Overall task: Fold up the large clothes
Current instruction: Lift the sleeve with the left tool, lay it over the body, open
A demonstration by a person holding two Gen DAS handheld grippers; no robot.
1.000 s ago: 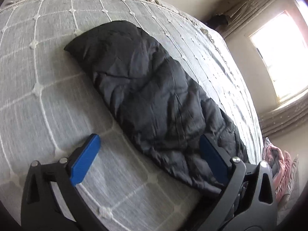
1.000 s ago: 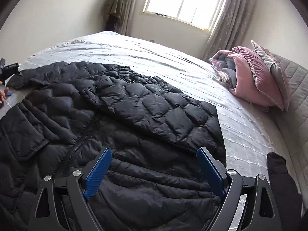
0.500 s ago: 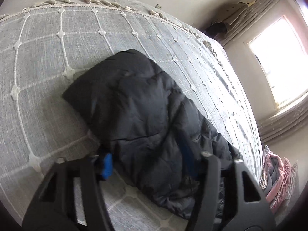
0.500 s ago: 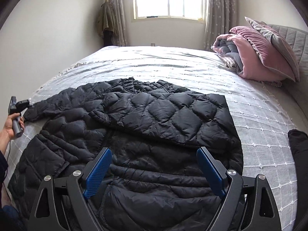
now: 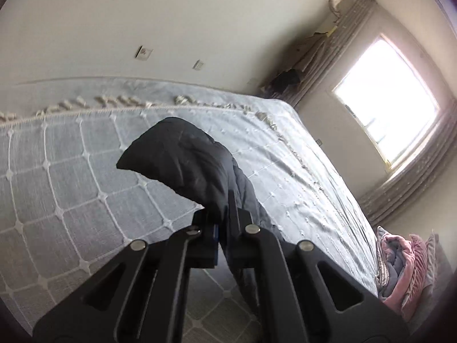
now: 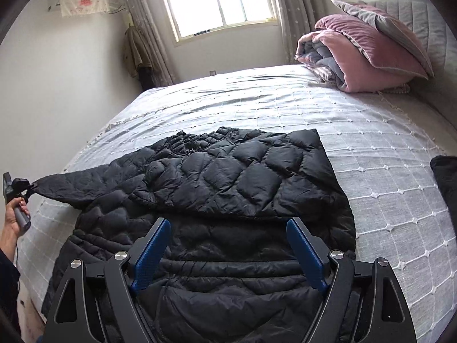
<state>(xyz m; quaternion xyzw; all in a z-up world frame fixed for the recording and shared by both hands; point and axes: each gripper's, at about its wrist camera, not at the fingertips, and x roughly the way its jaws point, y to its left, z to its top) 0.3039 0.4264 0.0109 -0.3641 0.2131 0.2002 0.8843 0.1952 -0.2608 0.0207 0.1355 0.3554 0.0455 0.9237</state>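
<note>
At far left in my right wrist view, a hand [image 6: 15, 220] grips the handle of my left tongs [image 6: 27, 190], which are clamped tight on the sleeve tip of the one black quilted puffer jacket [image 6: 228, 177]. That sleeve is lifted clear of the grey bedspread with its white stitched grid [image 6: 385, 177]. In the left wrist view those left tongs [image 5: 224, 223] have the cloth bunched between their closed jaws; the blue pads are almost wholly hidden by it, and the sleeve [image 5: 188, 165] droops over ahead of them.

The jacket body lies flat across the near half of the bed, its lower hem cut off behind my right tongs [image 6: 225, 251]. Those hang above it with both blue pads [image 6: 150, 254] wide apart, the jaws having just been narrowing slightly, nothing pressed between them.

Further right, I count one rolled pink and grey quilt [image 6: 342, 57] and one pink cushion [image 6: 385, 23] by the headboard. A dark shape [image 6: 445, 183] at the right edge is cut off; I cannot identify it.
</note>
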